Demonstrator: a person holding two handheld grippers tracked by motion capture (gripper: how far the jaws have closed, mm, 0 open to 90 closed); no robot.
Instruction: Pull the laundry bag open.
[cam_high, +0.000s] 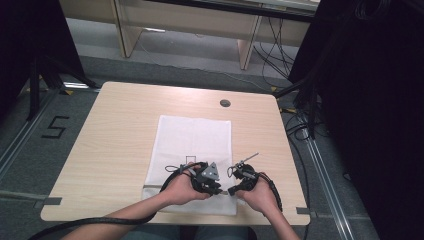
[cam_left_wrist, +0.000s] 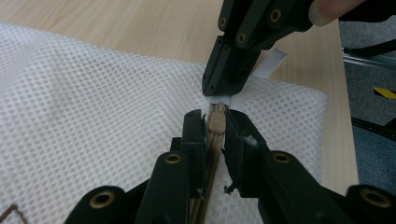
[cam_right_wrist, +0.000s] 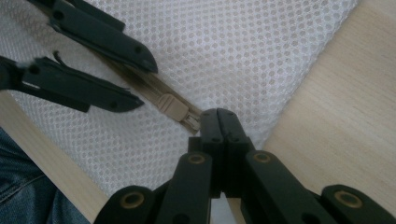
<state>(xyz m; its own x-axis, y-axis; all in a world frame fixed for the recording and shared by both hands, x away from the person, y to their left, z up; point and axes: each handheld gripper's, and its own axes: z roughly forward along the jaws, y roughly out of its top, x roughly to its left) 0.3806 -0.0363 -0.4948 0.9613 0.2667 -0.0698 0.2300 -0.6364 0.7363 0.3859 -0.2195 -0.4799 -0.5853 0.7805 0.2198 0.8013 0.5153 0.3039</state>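
Observation:
A white mesh bag (cam_high: 192, 145) lies flat on the wooden table (cam_high: 115, 145), its beige zipper along the near edge. In the left gripper view, my left gripper (cam_left_wrist: 215, 116) points along the zipper; its jaws flank the beige zipper slider (cam_left_wrist: 217, 122) with narrow gaps on both sides. The right gripper view shows those jaws (cam_right_wrist: 144, 81) apart over the zipper tape, the slider (cam_right_wrist: 172, 109) just past their tips. My right gripper (cam_right_wrist: 218, 114) is shut on the bag's fabric at the zipper's end, facing the left one (cam_high: 218, 190) tip to tip.
A white label tab (cam_left_wrist: 271, 64) sticks out of the bag's corner behind the right gripper (cam_left_wrist: 219, 91). The table's near edge (cam_high: 175, 220) runs just below both hands. A round cable hole (cam_high: 225, 103) sits at the far side. Dark curtains stand on the right.

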